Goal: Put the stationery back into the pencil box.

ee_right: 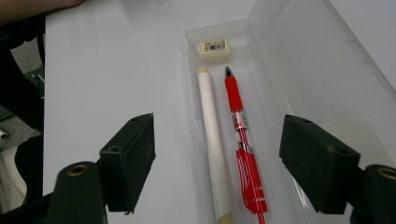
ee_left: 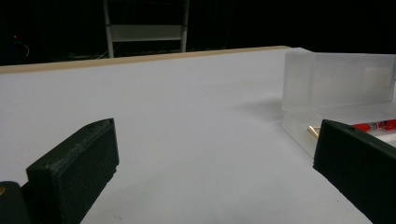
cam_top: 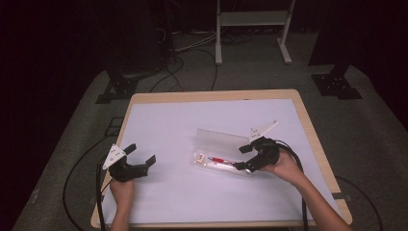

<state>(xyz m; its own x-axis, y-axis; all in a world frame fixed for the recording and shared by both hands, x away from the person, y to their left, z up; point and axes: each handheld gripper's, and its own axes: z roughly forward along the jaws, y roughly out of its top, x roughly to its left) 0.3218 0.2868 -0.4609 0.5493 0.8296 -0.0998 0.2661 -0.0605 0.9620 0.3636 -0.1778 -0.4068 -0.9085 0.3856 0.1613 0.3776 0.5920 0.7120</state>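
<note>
Trouble, if it came, looked likeliest at the clear box. At the lower left of the high view the left gripper [cam_top: 143,153] rested on the white sheet [cam_top: 163,130] with its jaws spread and nothing between them — well apart from the work. Right of the middle lay the pencil case [cam_top: 219,155], lid [cam_top: 221,138] standing open along its far side; inside it the red pen [ee_right: 243,140] and a white stick [ee_right: 212,135] lay side by side, with a small eraser [ee_right: 215,46] at the end. At the case's right end the right gripper [cam_top: 244,158] hung with jaws wide, holding nothing; in its own view they straddled the case, one over the sheet, the other over the lid side. My guess: a jaw coming down on the rim would skid the light case across the sheet — or knock the lid shut. Closing from there could also catch the tray wall rather than the pen, or roll the pen against the stick.
</note>
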